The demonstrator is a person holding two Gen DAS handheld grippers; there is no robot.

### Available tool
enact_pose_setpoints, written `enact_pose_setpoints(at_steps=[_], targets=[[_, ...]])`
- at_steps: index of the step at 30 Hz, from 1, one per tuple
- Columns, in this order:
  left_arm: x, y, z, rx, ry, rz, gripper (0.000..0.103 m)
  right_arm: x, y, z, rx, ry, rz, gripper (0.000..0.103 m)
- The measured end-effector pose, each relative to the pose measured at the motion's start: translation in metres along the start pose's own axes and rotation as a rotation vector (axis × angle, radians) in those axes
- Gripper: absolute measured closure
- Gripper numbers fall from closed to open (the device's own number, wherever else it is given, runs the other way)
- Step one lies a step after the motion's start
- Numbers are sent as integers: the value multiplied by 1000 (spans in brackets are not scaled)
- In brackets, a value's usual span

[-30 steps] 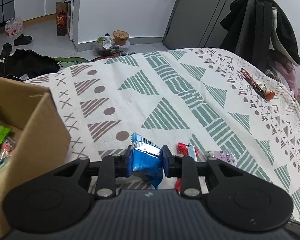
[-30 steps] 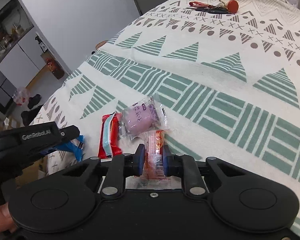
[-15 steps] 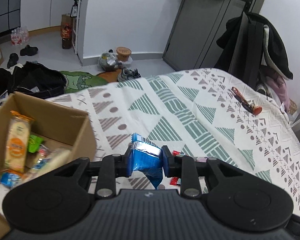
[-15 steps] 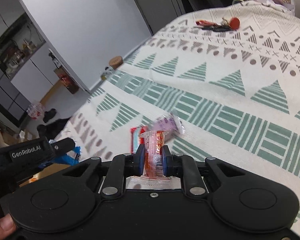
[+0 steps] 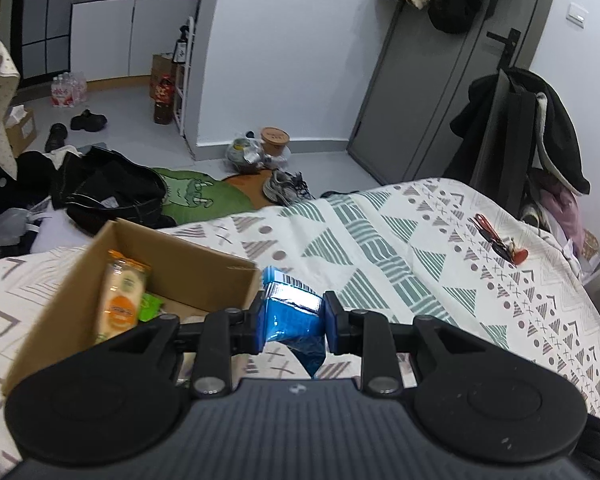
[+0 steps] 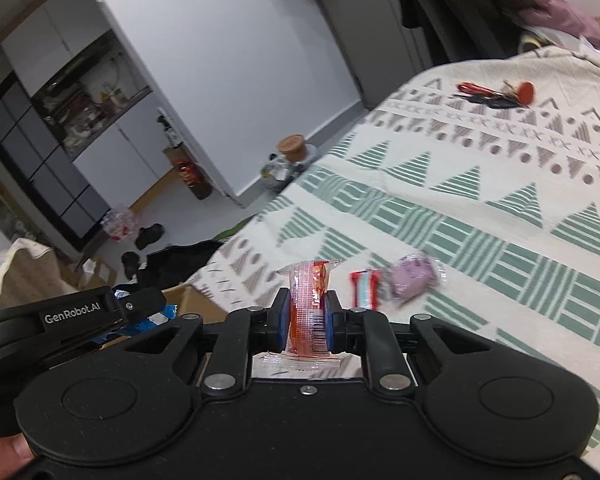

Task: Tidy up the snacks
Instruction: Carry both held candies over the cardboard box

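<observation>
Left hand-held gripper (image 5: 293,326): I see its pads clamped on a crinkled blue foil snack packet (image 5: 294,322), held in the air just past the near right corner of the open brown cardboard box (image 5: 204,276).

Right hand-held gripper (image 6: 307,322): pads pressed on a clear orange-red sachet with a barcode (image 6: 308,306), standing upright between them, lifted clear of the bed.

Left wrist view only: the box interior, holding a tall orange-labelled biscuit pack (image 5: 120,300) leaning against the left wall and a small green packet (image 5: 150,306) beside it; bare cardboard floor shows toward the right wall.

Right wrist view only: a red, white and blue wrapped bar (image 6: 364,288) and a clear-wrapped lilac sweet (image 6: 413,278), touching or nearly so, lying on the patterned bedspread (image 6: 499,216) to the right of my sachet. The left tool's black arm and only a corner of the box show at lower left.

Both views: red-handled keys (image 5: 495,240) near the far edge of the bed, well apart from the snacks. Wide bare bedspread lies between.
</observation>
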State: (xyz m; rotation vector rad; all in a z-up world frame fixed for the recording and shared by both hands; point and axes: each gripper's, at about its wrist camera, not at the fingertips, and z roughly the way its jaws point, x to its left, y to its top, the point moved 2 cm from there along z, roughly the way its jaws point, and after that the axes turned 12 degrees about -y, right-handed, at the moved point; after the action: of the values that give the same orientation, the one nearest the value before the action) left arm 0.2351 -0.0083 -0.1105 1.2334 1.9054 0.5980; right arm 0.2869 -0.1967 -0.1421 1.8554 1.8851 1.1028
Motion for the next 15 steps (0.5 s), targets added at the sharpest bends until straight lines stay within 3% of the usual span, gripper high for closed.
enact_pose_setpoints(at_steps=[15], targets=[[48, 16, -41, -39, 67, -49, 76, 51, -7, -16, -22, 70, -88, 86]])
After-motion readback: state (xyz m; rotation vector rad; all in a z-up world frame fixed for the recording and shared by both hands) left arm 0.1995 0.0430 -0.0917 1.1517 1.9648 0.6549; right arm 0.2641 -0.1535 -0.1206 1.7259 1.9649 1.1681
